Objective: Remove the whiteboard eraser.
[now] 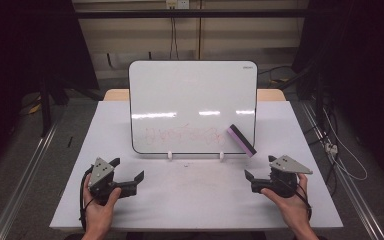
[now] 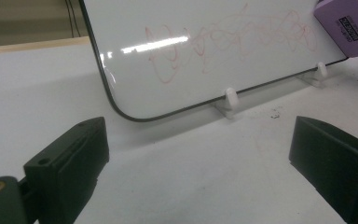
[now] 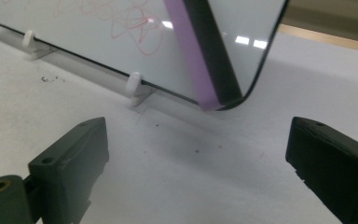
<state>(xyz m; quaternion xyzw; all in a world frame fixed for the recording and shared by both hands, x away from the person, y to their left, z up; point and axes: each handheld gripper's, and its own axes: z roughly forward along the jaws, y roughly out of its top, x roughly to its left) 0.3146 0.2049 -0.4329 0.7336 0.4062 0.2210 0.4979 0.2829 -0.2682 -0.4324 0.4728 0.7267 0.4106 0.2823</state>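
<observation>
A whiteboard [image 1: 192,90] stands upright on two small white feet at the middle of the table, with red scribbles [image 1: 182,134] across its lower part. A purple and black eraser [image 1: 241,140] clings tilted to the board's lower right corner. The scribbles [image 2: 228,39] and the eraser [image 2: 347,23] also appear in the left gripper view, and the eraser [image 3: 205,51] in the right gripper view. My left gripper [image 1: 128,174] rests open on the table at the front left, empty. My right gripper [image 1: 259,171] rests open at the front right, empty, just below the eraser.
The white table [image 1: 195,200] has dark specks and faint red smudges in front of the board. A wooden surface [image 1: 270,94] shows behind the board. Metal rails and cables run along the floor on both sides.
</observation>
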